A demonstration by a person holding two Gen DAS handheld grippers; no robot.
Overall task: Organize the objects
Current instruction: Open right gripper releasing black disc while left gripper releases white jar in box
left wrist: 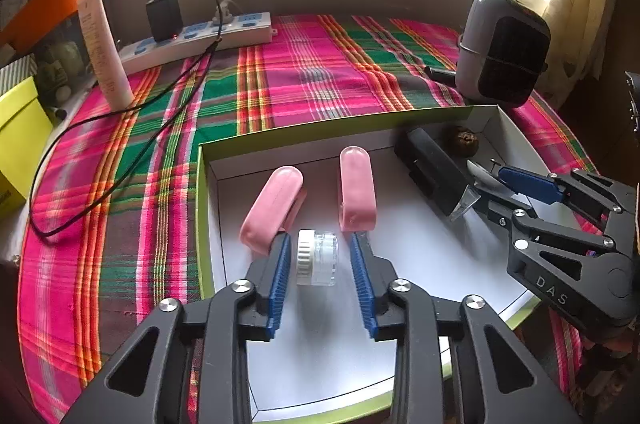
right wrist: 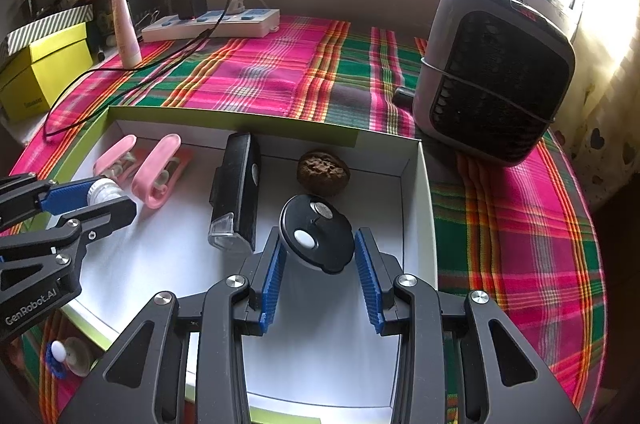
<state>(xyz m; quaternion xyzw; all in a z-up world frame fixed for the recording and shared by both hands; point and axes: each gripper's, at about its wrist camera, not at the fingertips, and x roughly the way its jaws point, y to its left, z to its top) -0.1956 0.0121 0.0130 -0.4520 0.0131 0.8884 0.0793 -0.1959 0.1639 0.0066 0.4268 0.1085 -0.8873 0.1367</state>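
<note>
A shallow cardboard tray (left wrist: 206, 192), white inside with lime-green outer walls, sits on a pink-and-green plaid cloth (left wrist: 312, 80). Over the tray's left part, the left gripper (left wrist: 320, 256) has its ribbed blue pads standing slightly apart from a small clear faceted jar (left wrist: 318, 258) with a ridged white cap; the jar lies on its side on the tray floor between them, with a gap visible on each side. Just beyond the jar lie two glossy pink rounded clips (left wrist: 356, 190). Over the tray's right part, the right gripper (right wrist: 320, 244) pinches a black disc-shaped gadget (right wrist: 316, 240) (a white oval button and a silvery round one on its face), its pads touching both edges. Left of the disc lies a long black boxy torch (right wrist: 236, 192) with a clear lens end; behind the disc, near the tray's back wall, rests a rough brown walnut-like lump (right wrist: 323, 173). Off the tray's right back corner stands a rounded grey heater (right wrist: 496, 72) with a dark grille.
</note>
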